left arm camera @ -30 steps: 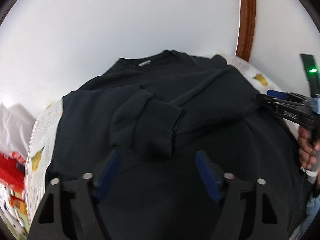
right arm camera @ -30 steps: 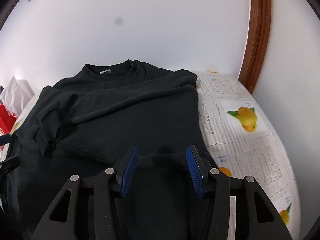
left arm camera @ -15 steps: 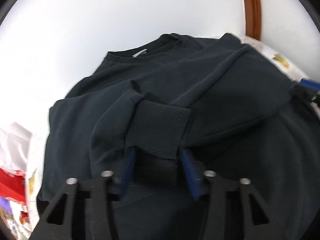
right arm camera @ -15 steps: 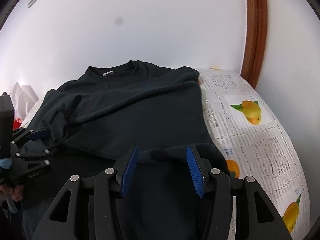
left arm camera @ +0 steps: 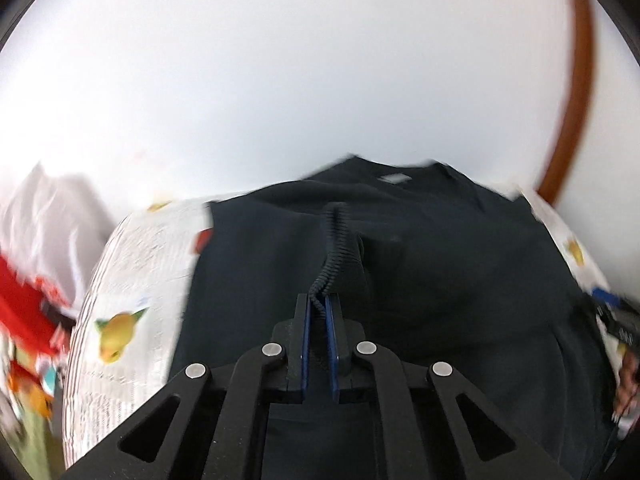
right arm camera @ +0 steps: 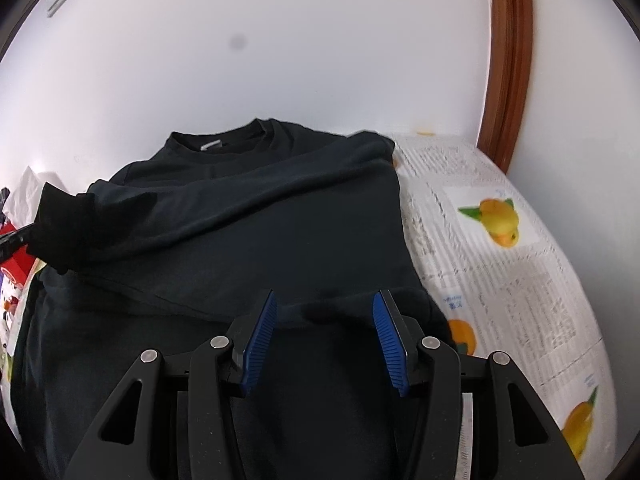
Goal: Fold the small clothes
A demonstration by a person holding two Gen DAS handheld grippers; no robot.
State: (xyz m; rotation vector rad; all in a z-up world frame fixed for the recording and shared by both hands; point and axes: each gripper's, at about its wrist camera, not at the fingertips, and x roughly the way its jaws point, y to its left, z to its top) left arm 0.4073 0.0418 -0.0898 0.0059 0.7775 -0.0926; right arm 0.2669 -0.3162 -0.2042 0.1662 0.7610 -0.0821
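Note:
A black long-sleeved sweatshirt (right arm camera: 288, 220) lies flat on a table, collar at the far side; it also fills the left wrist view (left arm camera: 440, 280). My left gripper (left arm camera: 319, 308) is shut on the ribbed sleeve cuff (left arm camera: 334, 248), which stands edge-on between the blue pads. In the right wrist view that lifted cuff (right arm camera: 60, 216) shows at the far left. My right gripper (right arm camera: 324, 312) is open, its blue pads either side of the folded hem edge (right arm camera: 340, 308), not pinching it.
The table is covered with a newspaper-print cloth with yellow fruit (right arm camera: 500, 220), also visible in the left wrist view (left arm camera: 132, 300). Red and white packages (left arm camera: 28, 292) lie at the left. A white wall and brown door frame (right arm camera: 508, 60) stand behind.
My left gripper closed on the sleeve cuff and lifted it, swinging left. My right gripper stayed open over the hem and barely moved.

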